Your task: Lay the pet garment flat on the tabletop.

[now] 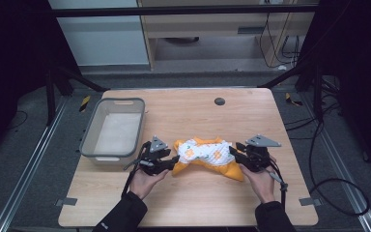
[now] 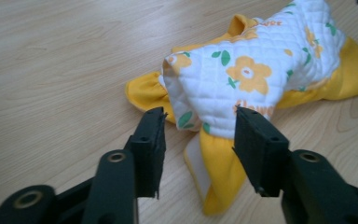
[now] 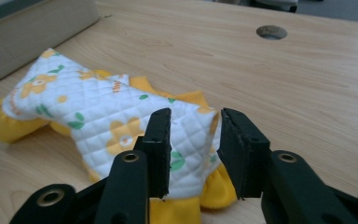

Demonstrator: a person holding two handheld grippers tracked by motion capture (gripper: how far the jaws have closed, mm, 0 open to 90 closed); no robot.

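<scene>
Overhead, a pale wooden table (image 1: 188, 193) with a round cable hole (image 1: 219, 101) stands on grey floor in a dim room, black frame bars and loose cables around it, an empty grey tub (image 1: 112, 128) at its left and a quilted white-and-yellow flowered garment (image 1: 205, 155) lying bunched near the front edge between the left gripper (image 1: 173, 161) and right gripper (image 1: 235, 152). Closer in, the left gripper view shows what the high view cannot: its jaws stand apart, a corner of the garment just ahead of them and the pads not pressing it. Likewise, the right gripper view shows its jaws parted around a quilted edge without clamping it, the tub's wall at upper left.
</scene>
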